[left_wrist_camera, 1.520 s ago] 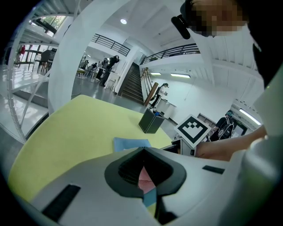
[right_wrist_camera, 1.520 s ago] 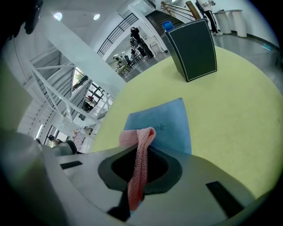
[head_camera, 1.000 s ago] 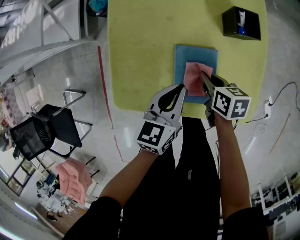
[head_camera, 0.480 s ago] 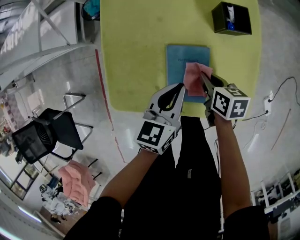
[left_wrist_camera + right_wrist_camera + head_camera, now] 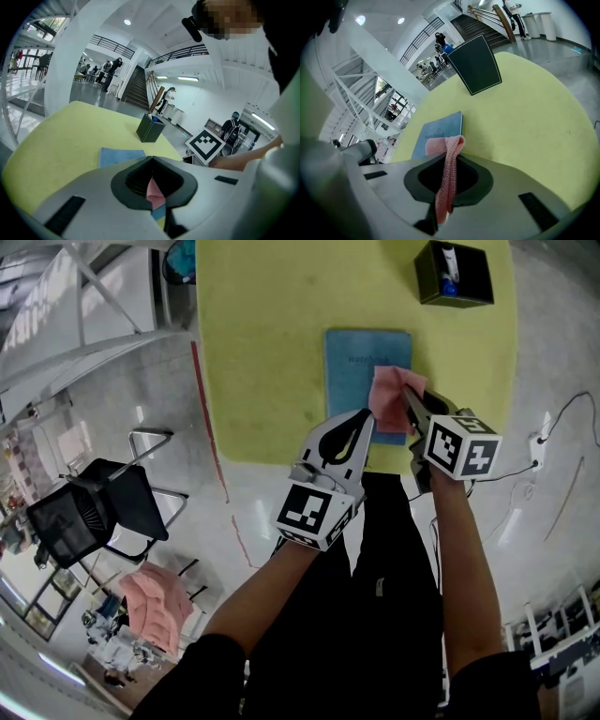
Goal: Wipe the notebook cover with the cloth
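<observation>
On the yellow-green table (image 5: 272, 352), the blue rectangular notebook (image 5: 361, 357) lies flat. The pink knitted cloth (image 5: 387, 401) covers its near right corner, pinched tight in the right gripper (image 5: 407, 397). The left gripper (image 5: 364, 420) hovers beside with jaws together, empty. Wiping seems barely begun, with most of the cover left.

The pink cloth (image 5: 389, 401) and the right gripper (image 5: 408, 395) cover the near right part of the blue notebook (image 5: 349, 381); the cover lettering (image 5: 361, 359) is too small to read; in the left gripper view, the left gripper (image 5: 151, 158) hides the notebook's near edge, and the cloth shows only as a sliver through the jaw opening; the contents of the black holder (image 5: 473, 287) are too small to identify; the top edge cuts off the yellow table (image 5: 262, 352).
</observation>
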The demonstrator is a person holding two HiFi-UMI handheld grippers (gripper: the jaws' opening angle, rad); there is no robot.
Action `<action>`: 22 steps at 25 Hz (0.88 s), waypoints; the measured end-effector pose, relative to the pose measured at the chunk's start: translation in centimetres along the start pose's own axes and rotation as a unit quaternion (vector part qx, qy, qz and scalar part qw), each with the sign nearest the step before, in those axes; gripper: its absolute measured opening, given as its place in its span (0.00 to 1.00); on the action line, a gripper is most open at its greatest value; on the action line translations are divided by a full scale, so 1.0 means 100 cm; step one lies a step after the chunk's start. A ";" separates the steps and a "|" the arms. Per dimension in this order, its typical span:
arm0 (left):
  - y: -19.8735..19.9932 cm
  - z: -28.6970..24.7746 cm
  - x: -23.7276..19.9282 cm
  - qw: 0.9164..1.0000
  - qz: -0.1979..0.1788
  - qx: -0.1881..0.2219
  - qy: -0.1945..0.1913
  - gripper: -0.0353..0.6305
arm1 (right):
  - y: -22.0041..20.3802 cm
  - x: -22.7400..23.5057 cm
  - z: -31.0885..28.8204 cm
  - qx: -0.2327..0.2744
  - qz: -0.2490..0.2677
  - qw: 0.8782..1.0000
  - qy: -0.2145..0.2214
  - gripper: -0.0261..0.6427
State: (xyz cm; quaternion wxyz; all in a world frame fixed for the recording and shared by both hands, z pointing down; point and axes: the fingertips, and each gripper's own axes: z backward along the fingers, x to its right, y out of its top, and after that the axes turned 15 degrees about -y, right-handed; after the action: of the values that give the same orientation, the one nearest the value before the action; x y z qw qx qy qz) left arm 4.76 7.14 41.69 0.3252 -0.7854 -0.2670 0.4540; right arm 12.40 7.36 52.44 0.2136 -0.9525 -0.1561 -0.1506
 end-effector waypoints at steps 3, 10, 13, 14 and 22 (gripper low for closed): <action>0.001 -0.003 0.007 1.000 -0.007 -0.004 -0.008 0.08 | 0.001 0.000 0.000 0.000 0.004 1.000 0.001 0.10; -0.001 -0.006 0.012 1.000 -0.001 -0.001 -0.008 0.08 | 0.000 0.029 0.004 0.007 -0.016 0.999 -0.027 0.10; -0.003 -0.005 0.008 1.000 0.003 0.003 -0.004 0.08 | 0.002 0.039 0.012 0.017 -0.055 0.998 -0.009 0.10; -0.004 -0.005 0.006 1.000 0.006 0.003 -0.003 0.08 | 0.007 0.039 0.017 0.026 -0.061 0.998 -0.002 0.10; -0.003 0.016 -0.012 1.000 0.009 0.004 0.011 0.08 | 0.038 0.001 0.048 0.086 -0.103 0.989 0.065 0.10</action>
State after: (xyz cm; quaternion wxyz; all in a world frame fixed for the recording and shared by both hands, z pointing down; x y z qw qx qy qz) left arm 2.80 6.93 41.99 0.3275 -0.7910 -0.2549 0.4496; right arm 14.93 6.29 46.94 0.2881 -0.8976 -0.2514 -0.2193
